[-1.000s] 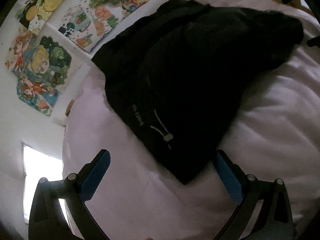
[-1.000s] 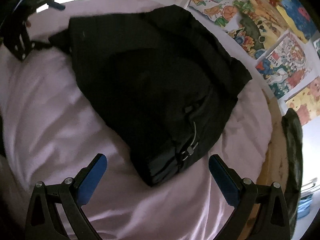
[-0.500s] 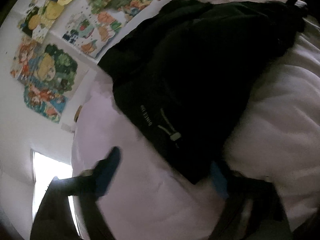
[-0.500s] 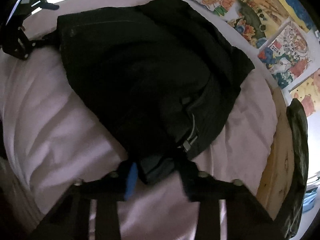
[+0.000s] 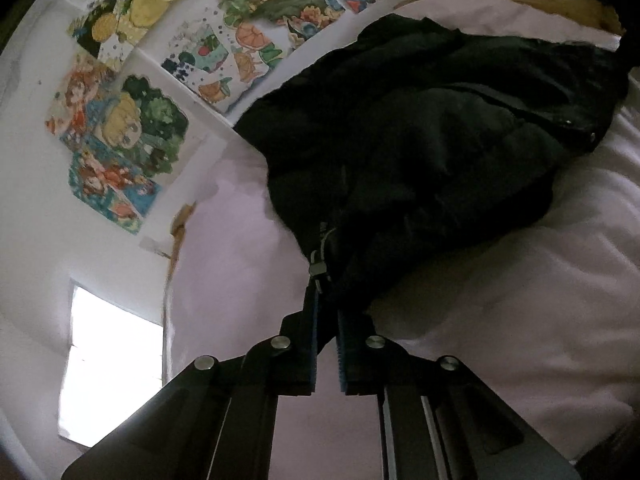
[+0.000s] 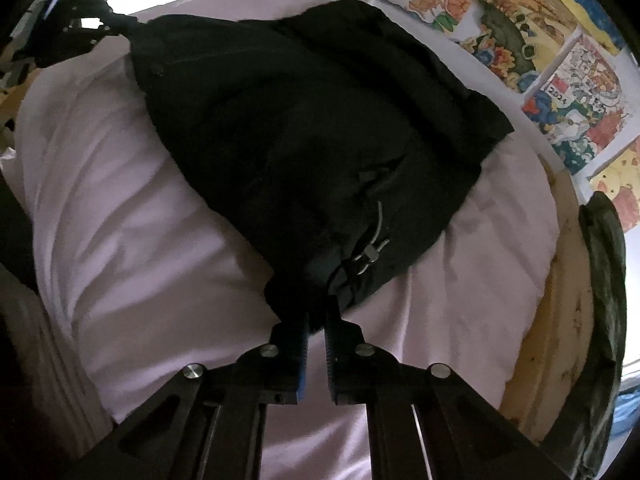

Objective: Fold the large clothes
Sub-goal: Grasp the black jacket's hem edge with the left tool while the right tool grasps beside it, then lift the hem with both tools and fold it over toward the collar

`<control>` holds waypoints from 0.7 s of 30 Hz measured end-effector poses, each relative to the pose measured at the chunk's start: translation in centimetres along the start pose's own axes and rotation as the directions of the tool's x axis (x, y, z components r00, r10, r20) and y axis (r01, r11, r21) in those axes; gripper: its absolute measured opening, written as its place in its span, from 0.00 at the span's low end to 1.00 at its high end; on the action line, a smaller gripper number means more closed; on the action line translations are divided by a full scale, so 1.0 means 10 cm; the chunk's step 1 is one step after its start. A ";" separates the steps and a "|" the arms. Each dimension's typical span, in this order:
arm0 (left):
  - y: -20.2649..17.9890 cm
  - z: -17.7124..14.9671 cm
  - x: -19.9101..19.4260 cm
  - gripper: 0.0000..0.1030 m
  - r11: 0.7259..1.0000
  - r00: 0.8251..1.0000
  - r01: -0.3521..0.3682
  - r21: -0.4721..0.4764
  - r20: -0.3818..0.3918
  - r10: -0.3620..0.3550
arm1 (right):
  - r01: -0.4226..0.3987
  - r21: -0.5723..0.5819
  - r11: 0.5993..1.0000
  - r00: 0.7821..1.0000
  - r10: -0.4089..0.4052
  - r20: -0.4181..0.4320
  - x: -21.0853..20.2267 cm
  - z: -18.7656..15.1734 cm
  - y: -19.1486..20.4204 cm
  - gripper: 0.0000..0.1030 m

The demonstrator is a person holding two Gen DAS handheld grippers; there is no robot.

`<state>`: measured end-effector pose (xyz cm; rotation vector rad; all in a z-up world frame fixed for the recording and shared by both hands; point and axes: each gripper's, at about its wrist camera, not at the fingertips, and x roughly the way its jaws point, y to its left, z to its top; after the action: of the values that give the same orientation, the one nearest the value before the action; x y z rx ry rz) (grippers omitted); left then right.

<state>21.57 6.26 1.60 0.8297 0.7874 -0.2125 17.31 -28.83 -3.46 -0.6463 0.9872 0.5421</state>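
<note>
At the near edge of the pale pink bed (image 6: 160, 240), both claws pinched tight on hem corners of the bulky black padded jacket (image 6: 320, 120): left claw (image 5: 326, 304) just closed on the corner beside the zip pull (image 5: 318, 270), right claw (image 6: 316, 320) just closed on the corner beside the grey drawcord toggle (image 6: 370, 256). Soft, puffy, probably light but slippery-shelled; likely to sag and slide, so best gripped at hem seams, as here. Farther out, spread across the middle of the bed, dark and rumpled, snap studs (image 5: 568, 123) visible. Beyond the far edge, a wall of colourful cartoon posters (image 5: 120, 152).
</note>
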 end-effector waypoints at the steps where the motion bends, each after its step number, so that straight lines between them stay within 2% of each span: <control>1: -0.02 0.01 -0.03 0.07 1.000 1.000 -0.007 -0.012 -0.005 0.007 | -0.004 -0.004 1.000 1.000 0.004 0.005 -0.01 -0.01 0.02 0.11; 3: 0.06 0.04 -0.04 0.07 0.998 1.000 -0.020 -0.051 -0.002 0.020 | -0.021 -0.007 1.000 1.000 0.021 0.022 -0.02 0.00 0.06 0.21; 5: 0.18 0.09 -0.08 0.07 0.994 0.999 -0.034 -0.106 0.006 0.035 | -0.020 -0.015 1.000 0.999 0.020 0.044 -0.04 0.01 0.11 0.46; 7: 0.27 0.13 -0.13 0.06 0.987 0.998 -0.051 -0.150 0.018 0.055 | 0.007 -0.042 0.999 0.998 -0.004 0.069 -0.04 0.05 0.22 0.55; 12: 0.40 0.26 -0.28 0.04 0.970 0.996 -0.067 -0.235 0.037 0.078 | 0.116 -0.085 0.990 0.993 -0.115 0.022 0.24 0.24 0.43 0.55; 16: 0.44 0.29 -0.31 0.04 0.968 0.996 -0.068 -0.241 0.044 0.081 | 0.238 -0.159 0.958 0.970 -0.243 -0.013 0.46 0.29 0.56 0.55; 18: 0.46 0.25 -0.30 0.04 0.971 0.996 -0.055 -0.234 0.049 0.068 | 0.270 -0.158 0.950 0.962 -0.274 -0.002 0.44 0.27 0.53 0.46; 19: 0.46 0.22 -0.29 0.04 0.973 0.997 -0.045 -0.227 0.047 0.057 | 0.295 -0.147 0.944 0.955 -0.298 0.004 0.41 0.27 0.48 0.25; 20: 0.47 0.18 -0.27 0.04 0.975 0.998 -0.032 -0.221 0.045 0.043 | 0.291 -0.126 0.948 0.956 -0.292 0.012 0.37 0.27 0.41 0.17; 21: 0.45 0.16 -0.26 0.04 0.976 0.999 -0.026 -0.215 0.039 0.035 | 0.275 -0.075 0.958 0.961 -0.274 0.031 0.28 0.27 0.29 0.16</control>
<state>22.69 7.82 6.65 0.6311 0.7430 -0.1146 18.17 -24.52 -5.61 -0.8327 0.8427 0.3419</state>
